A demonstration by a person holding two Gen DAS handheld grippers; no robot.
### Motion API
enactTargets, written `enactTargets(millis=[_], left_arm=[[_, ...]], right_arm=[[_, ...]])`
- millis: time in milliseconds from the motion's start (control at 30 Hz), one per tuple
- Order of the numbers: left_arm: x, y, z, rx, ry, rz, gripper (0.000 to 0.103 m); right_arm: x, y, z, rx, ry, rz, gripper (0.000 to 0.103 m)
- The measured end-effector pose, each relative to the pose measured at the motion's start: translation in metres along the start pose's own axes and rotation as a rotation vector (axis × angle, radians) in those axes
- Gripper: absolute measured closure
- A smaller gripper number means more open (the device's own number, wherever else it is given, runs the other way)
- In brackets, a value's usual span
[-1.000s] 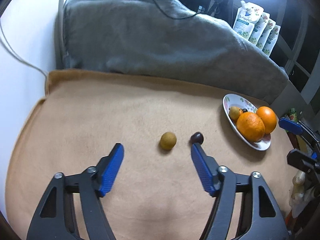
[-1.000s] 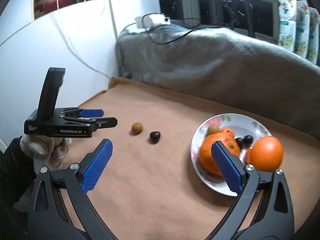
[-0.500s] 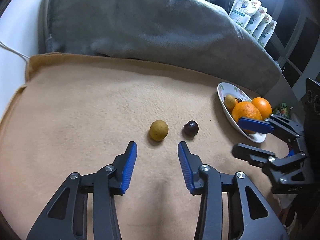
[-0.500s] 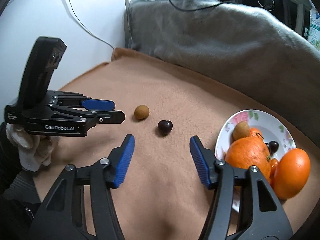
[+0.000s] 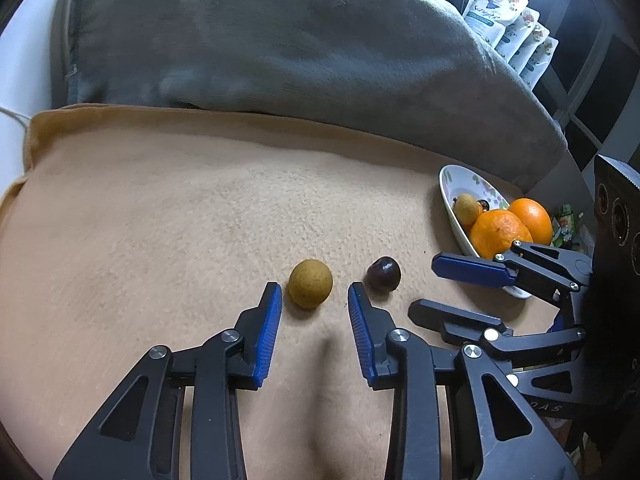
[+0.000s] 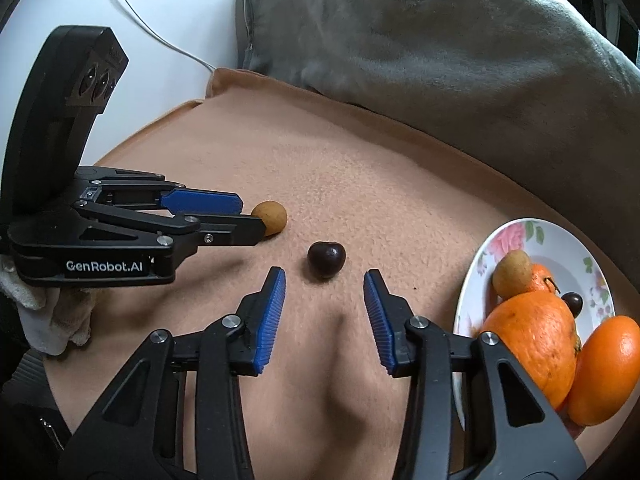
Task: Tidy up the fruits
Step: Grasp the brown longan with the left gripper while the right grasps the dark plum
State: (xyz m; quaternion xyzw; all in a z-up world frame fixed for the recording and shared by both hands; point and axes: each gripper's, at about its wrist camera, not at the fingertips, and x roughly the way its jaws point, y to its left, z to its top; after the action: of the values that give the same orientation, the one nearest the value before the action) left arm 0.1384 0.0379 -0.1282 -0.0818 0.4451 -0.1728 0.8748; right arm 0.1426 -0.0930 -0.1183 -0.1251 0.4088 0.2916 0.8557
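A small tan round fruit and a dark cherry lie side by side on the tan blanket. My left gripper is open, its fingertips just short of the tan fruit on either side. My right gripper is open, its fingertips just short of the cherry. The right wrist view shows the left gripper reaching the tan fruit. A flowered white plate at the right holds two oranges, a tan fruit and a cherry.
A grey blanket is heaped along the back of the tan one. White pouches stand at the far right. A white wall and a cable are on the left. The right gripper sits close beside the left one.
Both grippers have moved forward and down toward the loose fruits. The left now has its fingertips beside the tan fruit, the right beside the cherry. The fruits have not moved.
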Motion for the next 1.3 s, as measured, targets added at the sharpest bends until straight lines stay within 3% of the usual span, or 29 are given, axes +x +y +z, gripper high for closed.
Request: enactTargets(millis=[333,500,800,933,1300], left_arm=[[0.006,-0.004,0.004,0.008,0.004,0.016,0.070],[0.012,-0.005,0.004,-0.001,0.016,0.017,0.076],[0.012,-0.003,0.004,-0.011,0.011,0.019,0.080],[0.012,-0.004,0.005,-0.010,0.012,0.022,0.080],[0.005,-0.007,0.004,-0.012,-0.010,0.026,0.080]], right_arm=[[0.011,0.004,0.007,-0.029,0.017,-0.021,0.061],[0.017,0.007,0.010,-0.045,0.025,-0.035,0.062],[0.030,0.008,0.007,-0.051,0.038,-0.034,0.067],[0.039,0.009,0.005,-0.053,0.048,-0.026,0.077],[0.028,0.006,0.008,-0.035,0.023,-0.011,0.078]])
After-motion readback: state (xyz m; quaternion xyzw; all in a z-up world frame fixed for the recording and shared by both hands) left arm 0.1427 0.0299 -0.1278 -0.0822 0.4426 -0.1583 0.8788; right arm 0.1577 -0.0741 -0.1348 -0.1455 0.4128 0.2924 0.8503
